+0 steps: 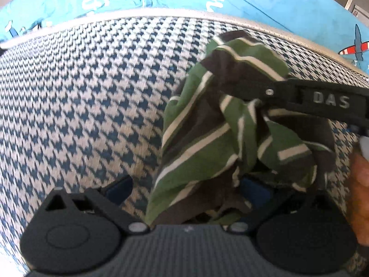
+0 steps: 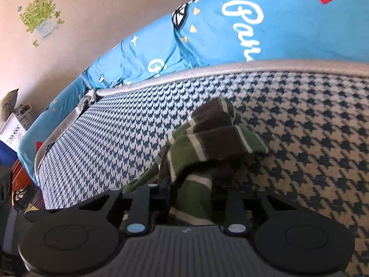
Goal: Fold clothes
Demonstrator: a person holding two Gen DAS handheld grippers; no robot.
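step: we lift the striped garment [image 1: 207, 138] off the houndstooth mat [image 1: 80, 103] to find its edges | right gripper [image 2: 191, 184] clenched on a bunch | left gripper [image 1: 184, 191] under draped cloth, grip unclear

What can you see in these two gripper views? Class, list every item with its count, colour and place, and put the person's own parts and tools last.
Striped garment: one, green, dark brown and white, bunched above the houndstooth mat between both grippers.
Houndstooth mat: one, blue and white with a grey edge, spread under the garment.
Printed sheet: one, bright blue with white lettering, behind the mat.
Plant wall sticker: one, green, on the pale wall at upper left.
Left gripper: one, black, garment draped between its fingers.
Right gripper: one, black, closed on the garment.
Hand: one, at the right edge of the left view.
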